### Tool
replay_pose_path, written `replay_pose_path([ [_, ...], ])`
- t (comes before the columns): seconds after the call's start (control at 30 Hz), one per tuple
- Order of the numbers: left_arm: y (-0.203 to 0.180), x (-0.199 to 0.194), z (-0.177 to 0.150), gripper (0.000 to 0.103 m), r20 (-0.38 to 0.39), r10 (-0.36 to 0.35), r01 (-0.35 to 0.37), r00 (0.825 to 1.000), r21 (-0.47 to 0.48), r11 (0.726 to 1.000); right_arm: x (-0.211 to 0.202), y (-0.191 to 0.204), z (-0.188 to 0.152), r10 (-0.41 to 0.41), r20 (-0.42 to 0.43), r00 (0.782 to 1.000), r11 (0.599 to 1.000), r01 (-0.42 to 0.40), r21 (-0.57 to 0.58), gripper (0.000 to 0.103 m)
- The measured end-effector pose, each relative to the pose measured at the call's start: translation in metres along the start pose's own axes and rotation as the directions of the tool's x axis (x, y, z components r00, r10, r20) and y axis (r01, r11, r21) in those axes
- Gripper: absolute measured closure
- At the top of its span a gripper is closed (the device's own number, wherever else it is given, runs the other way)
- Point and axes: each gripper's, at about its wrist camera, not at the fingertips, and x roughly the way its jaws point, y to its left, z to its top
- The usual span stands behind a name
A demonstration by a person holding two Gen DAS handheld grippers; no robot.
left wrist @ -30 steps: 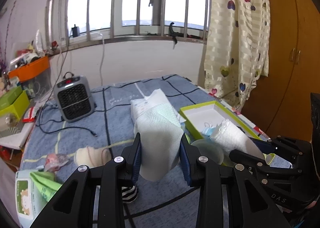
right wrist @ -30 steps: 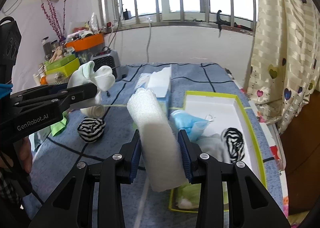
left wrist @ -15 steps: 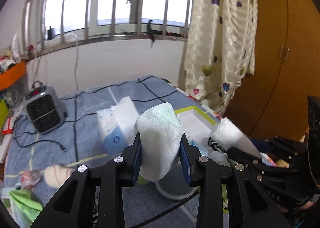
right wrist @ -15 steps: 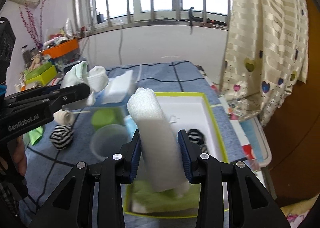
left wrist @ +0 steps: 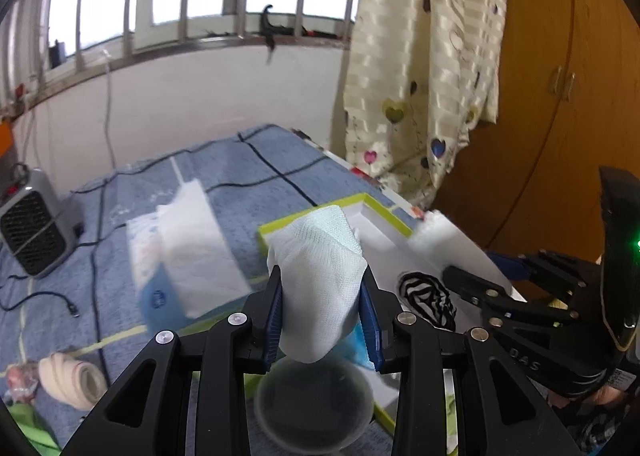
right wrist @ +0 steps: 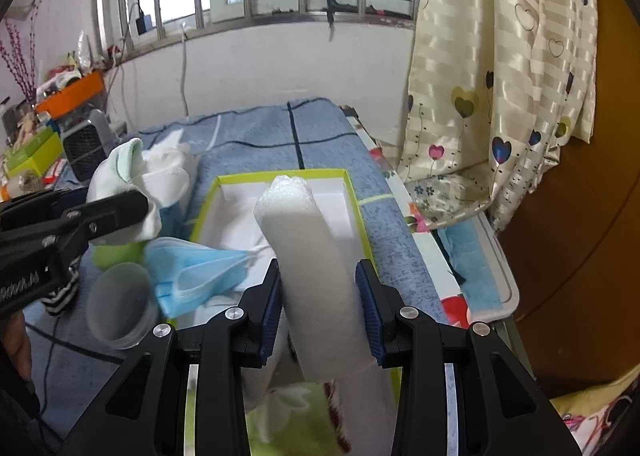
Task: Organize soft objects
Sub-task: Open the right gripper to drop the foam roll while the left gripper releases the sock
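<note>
Over the box: both my tools hang above the green-rimmed white box (right wrist: pixel 352 192) that lies on the blue checked bed cover (right wrist: pixel 256 128).
Left tool: my left tool (left wrist: pixel 325 306) is closed on a pale mint-and-white sock (left wrist: pixel 320 268); both blue pads press its sides, and its lower end droops out below the pads.
Right tool: my right tool (right wrist: pixel 319 304) grips a white rolled cloth (right wrist: pixel 316 276) about midway along its length; the far end points out over the box, the near end is blurred and cut off behind the tool body.
In the box: a black-and-white striped sock ball (left wrist: pixel 428 298), a blue face mask (right wrist: pixel 192 272) draped over the box's left rim, and some white fabric under it that I cannot identify.
Near edge of the box: something fuzzy, green and white (right wrist: pixel 292 416), too blurred to name.
Beside the box: a cloudy round plastic cup (right wrist: pixel 120 308), touching the mask as far as I can see.
Further left: a tissue pack (left wrist: pixel 180 252), smeared by motion; a beige roll (left wrist: pixel 72 380); a small grey heater (left wrist: pixel 28 228) partly cut by the frame edge.
Bottom left corner: a scrap of green (left wrist: pixel 24 428), mostly out of view.
</note>
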Motion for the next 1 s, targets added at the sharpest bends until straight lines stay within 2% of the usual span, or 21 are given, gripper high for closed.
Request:
replay_pose_path([
  [0.37, -0.012, 0.034, 0.001, 0.07, -0.065, -0.004, 0.005, 0.998, 0.026, 1.0, 0.03, -0.013, 0.001, -0.041, -0.061, 0.997, 0.999, 0.04, -0.009, 0.065],
  [0.73, -0.021, 0.052, -0.003, 0.069, -0.098, -0.021, 0.023, 0.995, 0.025, 0.999, 0.041, -0.016, -0.001, -0.014, -0.073, 0.997, 1.0, 0.012, -0.024, 0.064],
  [1.0, -0.02, 0.051, -0.002, 0.063, -0.102, -0.035, 0.036, 0.994, 0.008, 0.999, 0.042, -0.013, 0.0, 0.013, -0.068, 0.998, 1.0, -0.015, -0.027, 0.058],
])
